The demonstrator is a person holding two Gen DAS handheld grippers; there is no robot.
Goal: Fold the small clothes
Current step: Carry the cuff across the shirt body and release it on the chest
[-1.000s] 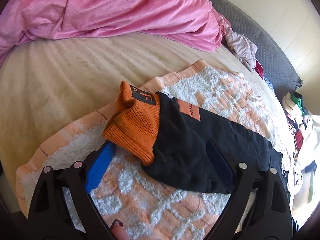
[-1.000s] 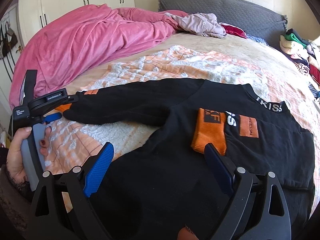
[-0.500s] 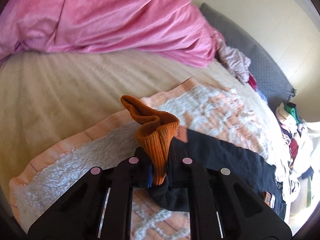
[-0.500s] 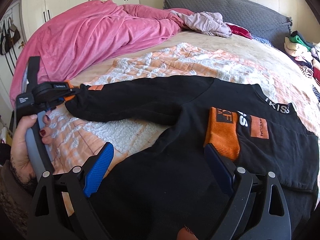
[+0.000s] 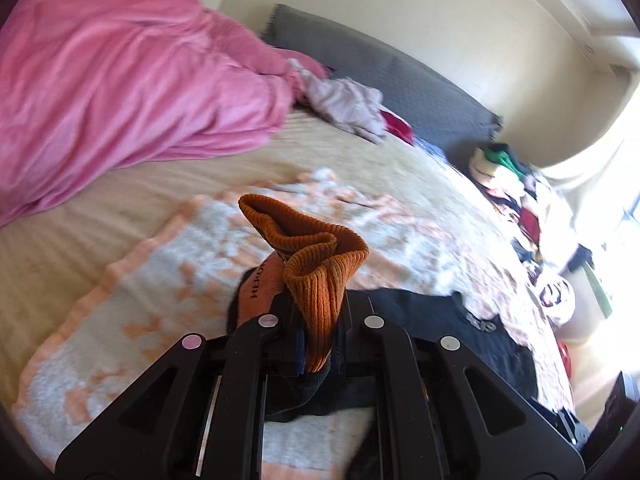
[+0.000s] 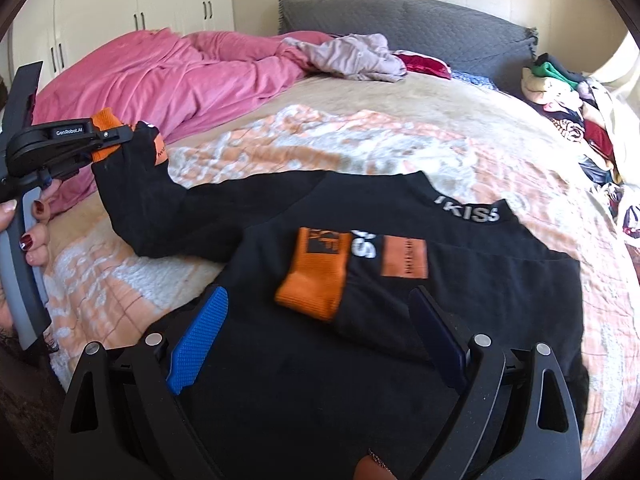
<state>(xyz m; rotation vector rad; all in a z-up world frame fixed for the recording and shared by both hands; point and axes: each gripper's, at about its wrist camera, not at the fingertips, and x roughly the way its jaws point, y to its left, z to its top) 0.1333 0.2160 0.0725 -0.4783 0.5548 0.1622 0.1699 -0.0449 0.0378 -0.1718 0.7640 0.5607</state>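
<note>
A small black sweatshirt [image 6: 460, 304] with orange cuffs lies on an orange-and-white blanket [image 6: 320, 144] on the bed. My left gripper [image 5: 318, 352] is shut on the orange cuff [image 5: 316, 276] of one sleeve and holds it lifted above the blanket. It also shows at the left of the right wrist view [image 6: 116, 138], with the sleeve [image 6: 168, 208] hanging from it. My right gripper [image 6: 316, 340] is open over the shirt's body, its fingers on either side of the other orange cuff [image 6: 316, 276], which lies folded across the chest.
A pink duvet [image 6: 172, 80] is bunched at the back left. A grey headboard [image 6: 420, 28] stands behind with loose clothes [image 6: 356, 56] in front of it. A heap of clothes [image 6: 568, 104] lies at the right edge of the bed.
My left gripper closed on the sleeve's orange cuff and lifted it up off the blanket. My right gripper stayed open over the shirt, shifting only slightly.
</note>
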